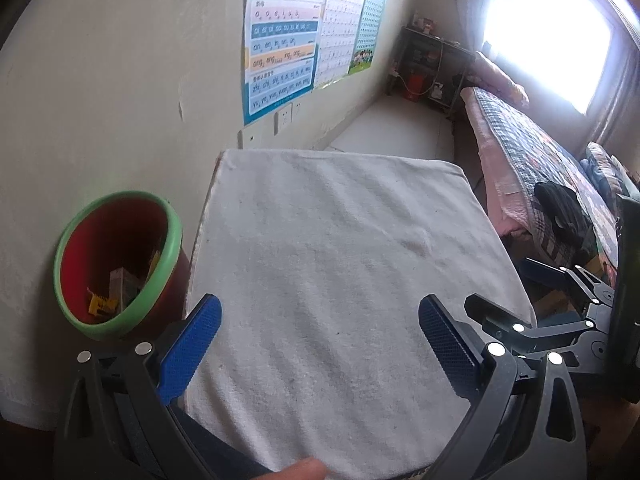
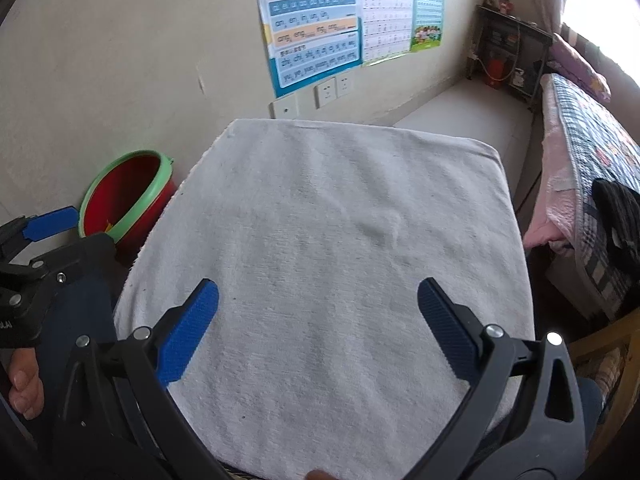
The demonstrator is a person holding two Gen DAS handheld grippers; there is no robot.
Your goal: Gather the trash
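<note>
Bin (image 1: 120,264) holding trash sits left of left gripper (image 1: 320,344); both grippers (image 2: 318,332) wide, empty.

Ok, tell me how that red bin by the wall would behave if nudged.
The bin looks like thin plastic holding a few scraps, so probably light. It tapers toward its base and seems tilted against the wall, so it may tip or slide.

Small table (image 1: 496,236) — white towel (image 1: 340,280) over it
</note>
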